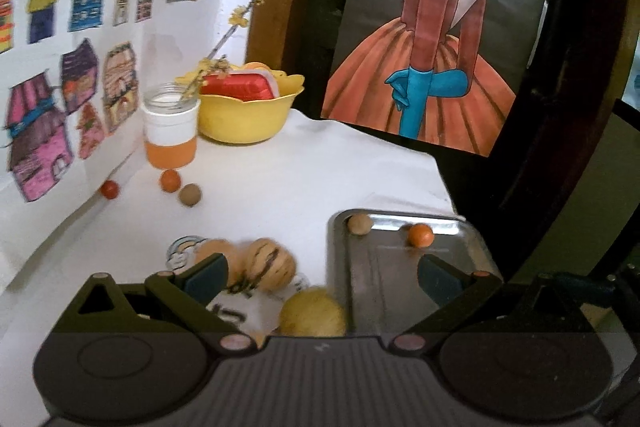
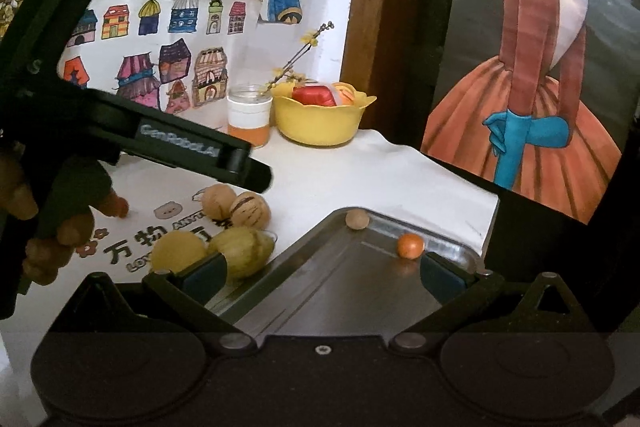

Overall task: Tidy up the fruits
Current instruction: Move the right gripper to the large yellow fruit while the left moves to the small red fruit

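Note:
My left gripper (image 1: 324,279) is open and holds nothing. It hovers low over a striped tan fruit (image 1: 271,264) and a yellow fruit (image 1: 312,311), just left of the metal tray (image 1: 384,279). In the tray's far corner lie a small brown ball (image 1: 359,225) and a small orange one (image 1: 420,235). Three small fruits (image 1: 170,181) rest near the wall. My right gripper (image 2: 324,275) is open and empty above the tray (image 2: 340,279). Left of it is a cluster of several larger fruits (image 2: 242,251). The left tool's black body (image 2: 160,143) and a hand (image 2: 40,247) reach in above them.
A yellow bowl (image 1: 244,115) with red and orange items and a glass jar (image 1: 171,131) with a twig stand at the back by the wall of drawings. A dark poster (image 1: 420,67) leans behind the tray. The white table ends right of the tray.

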`<state>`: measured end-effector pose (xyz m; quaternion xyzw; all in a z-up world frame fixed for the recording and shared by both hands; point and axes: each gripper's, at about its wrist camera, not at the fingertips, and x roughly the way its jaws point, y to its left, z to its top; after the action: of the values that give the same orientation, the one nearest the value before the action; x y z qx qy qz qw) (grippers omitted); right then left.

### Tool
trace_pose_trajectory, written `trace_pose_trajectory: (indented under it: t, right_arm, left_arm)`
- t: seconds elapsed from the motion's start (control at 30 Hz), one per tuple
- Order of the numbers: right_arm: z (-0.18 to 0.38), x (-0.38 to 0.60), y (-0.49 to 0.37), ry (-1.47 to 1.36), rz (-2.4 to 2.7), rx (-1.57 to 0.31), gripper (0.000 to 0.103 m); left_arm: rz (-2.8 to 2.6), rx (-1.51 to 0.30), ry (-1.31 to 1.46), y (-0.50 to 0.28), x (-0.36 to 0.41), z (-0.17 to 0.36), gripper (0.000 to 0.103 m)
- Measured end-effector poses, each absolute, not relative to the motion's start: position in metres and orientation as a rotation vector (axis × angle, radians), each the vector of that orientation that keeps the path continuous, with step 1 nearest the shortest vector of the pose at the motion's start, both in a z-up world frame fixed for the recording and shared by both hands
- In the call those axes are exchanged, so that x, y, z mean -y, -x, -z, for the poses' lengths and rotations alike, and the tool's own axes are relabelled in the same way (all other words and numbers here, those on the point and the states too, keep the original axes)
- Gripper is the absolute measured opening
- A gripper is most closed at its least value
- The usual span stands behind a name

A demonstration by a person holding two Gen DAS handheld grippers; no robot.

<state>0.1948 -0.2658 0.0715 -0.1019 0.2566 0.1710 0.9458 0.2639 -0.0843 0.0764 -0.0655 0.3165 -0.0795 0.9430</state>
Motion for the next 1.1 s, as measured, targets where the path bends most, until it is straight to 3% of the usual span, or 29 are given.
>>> trace_pose_trajectory:
  t: [0.53, 1.1]
  right_arm:
    - [-0.050, 0.231, -0.138, 0.155, -0.309, -0.593, 0.102]
    - [-0.026, 0.175, -0.133, 0.174, -0.356, -0.658, 0.102]
  left_arm:
    - [0.089, -0.709, 0.113, -0.202, 0.029, -0.046, 0.103]
    - [-0.016, -0.777, 0.144, -0.167, -0.019, -0.015, 0.103]
